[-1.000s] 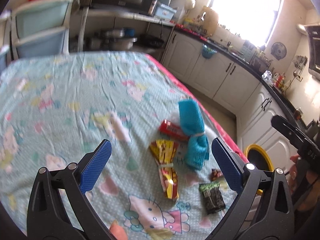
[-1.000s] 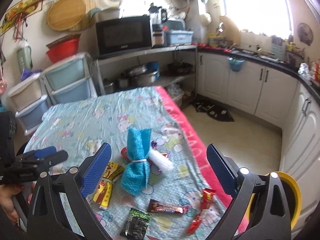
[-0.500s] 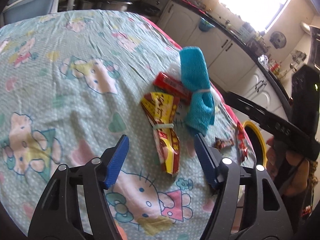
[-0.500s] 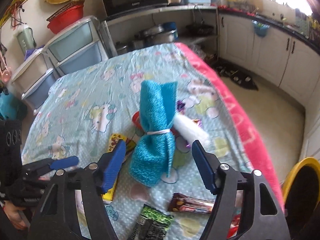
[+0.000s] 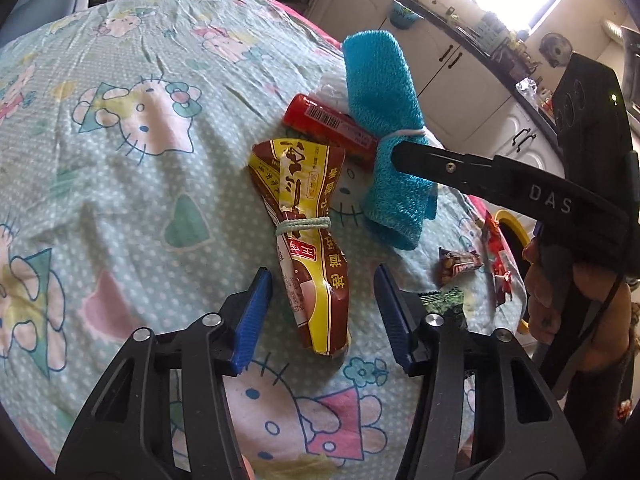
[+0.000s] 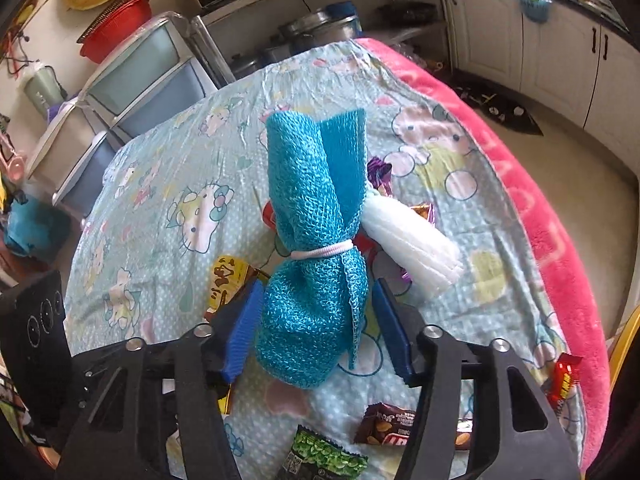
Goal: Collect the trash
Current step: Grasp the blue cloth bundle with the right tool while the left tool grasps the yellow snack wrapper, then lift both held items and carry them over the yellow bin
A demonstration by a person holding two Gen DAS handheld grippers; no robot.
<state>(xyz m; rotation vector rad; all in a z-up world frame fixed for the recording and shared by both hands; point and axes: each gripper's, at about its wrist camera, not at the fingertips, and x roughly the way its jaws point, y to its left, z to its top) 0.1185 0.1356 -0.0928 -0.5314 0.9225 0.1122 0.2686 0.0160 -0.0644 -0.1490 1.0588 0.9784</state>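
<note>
Crinkled yellow-brown wrapper (image 5: 310,248) lies between my left gripper (image 5: 322,312)'s closing pads, untouched; teal cloth bundle (image 6: 316,260) sits between my right gripper (image 6: 316,332)'s closing pads, near pad brushing it. Risk: pads skid off slick foil, or snag the bedsheet (image 5: 120,200). Both grippers were wider and higher a second ago.

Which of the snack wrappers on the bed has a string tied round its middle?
The yellow and brown wrapper, lying between the left gripper's closing jaws. A pale green cord pinches its waist; the red, green and small brown wrappers are untied.
</note>
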